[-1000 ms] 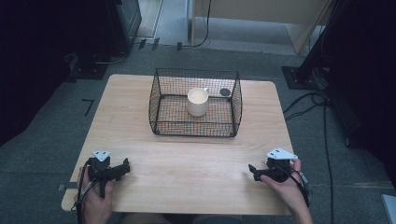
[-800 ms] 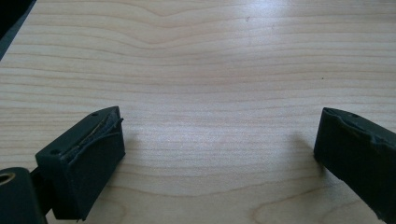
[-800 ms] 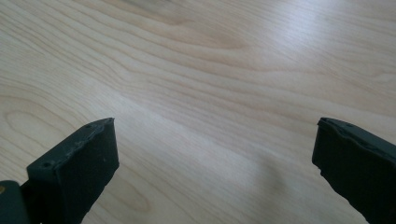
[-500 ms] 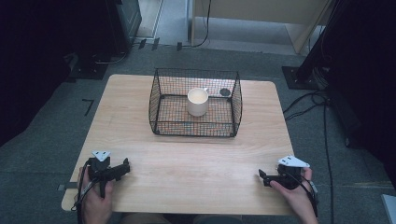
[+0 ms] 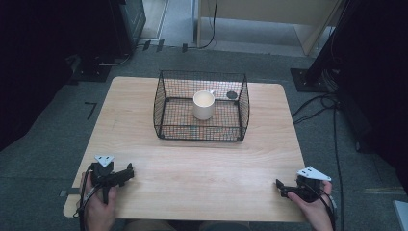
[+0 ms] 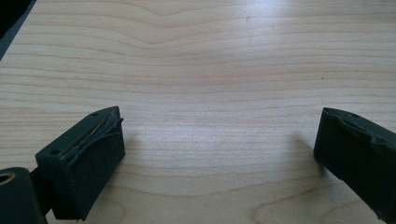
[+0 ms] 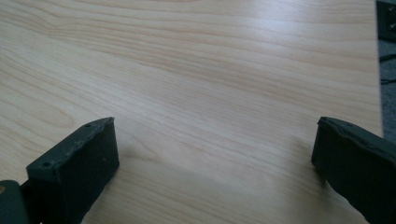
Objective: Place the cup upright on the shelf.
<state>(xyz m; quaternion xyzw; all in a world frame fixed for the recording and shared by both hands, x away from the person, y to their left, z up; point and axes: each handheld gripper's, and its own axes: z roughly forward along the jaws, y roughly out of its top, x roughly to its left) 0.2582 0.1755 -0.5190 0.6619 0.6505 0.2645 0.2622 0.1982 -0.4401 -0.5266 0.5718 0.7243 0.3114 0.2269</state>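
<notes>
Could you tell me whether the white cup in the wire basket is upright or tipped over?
Upright: the cup stands inside the basket, its round mouth facing up.

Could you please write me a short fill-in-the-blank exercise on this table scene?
1. The white cup stands inside the wire ____.
2. The basket rests on a ____ table.
3. The left gripper and the right gripper both have their jaws ____.

Missing words: basket; wooden; open
</notes>
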